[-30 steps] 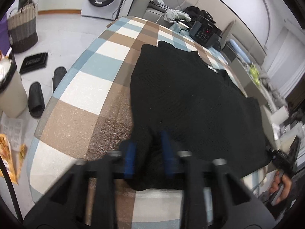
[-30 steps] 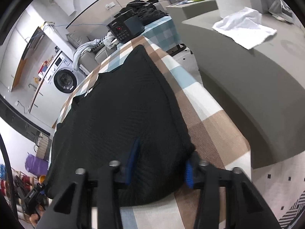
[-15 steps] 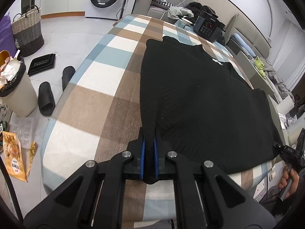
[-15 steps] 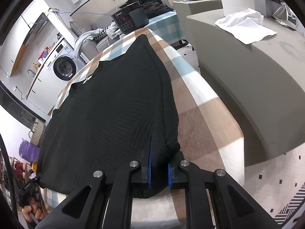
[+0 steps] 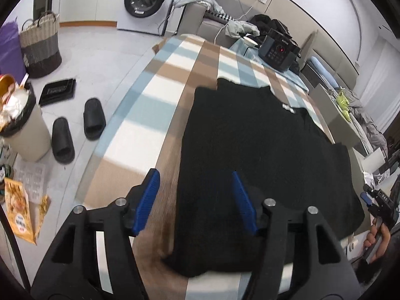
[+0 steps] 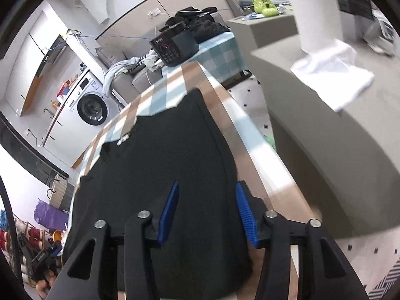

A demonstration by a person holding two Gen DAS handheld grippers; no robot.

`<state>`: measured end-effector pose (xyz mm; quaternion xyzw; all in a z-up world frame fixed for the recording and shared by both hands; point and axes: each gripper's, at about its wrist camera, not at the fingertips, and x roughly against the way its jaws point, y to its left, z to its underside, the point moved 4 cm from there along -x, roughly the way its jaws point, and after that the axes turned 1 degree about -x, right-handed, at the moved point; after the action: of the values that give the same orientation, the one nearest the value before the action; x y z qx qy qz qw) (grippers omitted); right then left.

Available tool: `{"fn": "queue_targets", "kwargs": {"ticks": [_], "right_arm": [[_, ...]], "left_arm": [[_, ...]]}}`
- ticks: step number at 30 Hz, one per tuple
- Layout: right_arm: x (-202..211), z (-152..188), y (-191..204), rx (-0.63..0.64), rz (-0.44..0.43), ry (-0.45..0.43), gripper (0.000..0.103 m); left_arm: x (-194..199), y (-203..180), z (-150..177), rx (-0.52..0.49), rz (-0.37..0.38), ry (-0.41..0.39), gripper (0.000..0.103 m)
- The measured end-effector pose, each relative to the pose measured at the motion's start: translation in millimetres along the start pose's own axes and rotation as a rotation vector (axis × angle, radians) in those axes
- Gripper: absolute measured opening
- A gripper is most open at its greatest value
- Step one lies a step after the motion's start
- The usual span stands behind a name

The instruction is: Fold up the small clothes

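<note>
Black knit garment [image 5: 262, 155] flat beneath parted left gripper [image 5: 195, 195], unheld.

A desk [image 5: 160, 92] covered in a brown, white and pale blue checked cloth carries a black knitted garment [image 5: 262, 155] spread flat, and a black appliance [image 5: 278, 50] at its far end.

Count of things in view, both wrist cameras

One black garment [image 5: 262, 155] on one checked table [image 5: 160, 92]; two grippers: left gripper [image 5: 195, 185], right gripper [image 6: 206, 192]. Two black slippers [image 5: 93, 117], one washing machine [image 5: 147, 0], one woven basket [image 5: 41, 47], one bin [image 5: 23, 127], one black cooker [image 5: 278, 50], one white cloth [image 6: 332, 75].
</note>
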<state>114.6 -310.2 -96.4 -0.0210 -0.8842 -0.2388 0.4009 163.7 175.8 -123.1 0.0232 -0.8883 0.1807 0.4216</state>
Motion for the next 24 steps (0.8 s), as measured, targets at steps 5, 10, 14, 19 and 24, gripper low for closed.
{"fn": "queue_targets", "kwargs": {"ticks": [5,10,14,19,24], "right_arm": [[-20.7,-31.2,18.0,0.043,-0.015,-0.001,0.058],[-47.4,-61.0,24.9,0.07,-0.018,0.021,0.058],[-74.6,-82.6,22.1,0.049,-0.017,0.05,0.058],[-105.6,-97.5,22.1,0.045,-0.001,0.076,0.058],[-130.2,-102.4,21.2,0.062,0.042,0.093,0.058]], "left_arm": [[-23.8,-12.5,-36.9,-0.024,-0.006,0.011,0.062],[-52.2,-20.2,-69.4,-0.045,-0.007,0.017,0.062],[-81.8,-25.3,-89.7,-0.08,-0.026,0.043,0.062],[-127.2,-25.5,-99.4,-0.093,-0.053,0.11,0.062],[-157.6,-23.8,-99.2,-0.097,-0.07,0.152,0.062]]}}
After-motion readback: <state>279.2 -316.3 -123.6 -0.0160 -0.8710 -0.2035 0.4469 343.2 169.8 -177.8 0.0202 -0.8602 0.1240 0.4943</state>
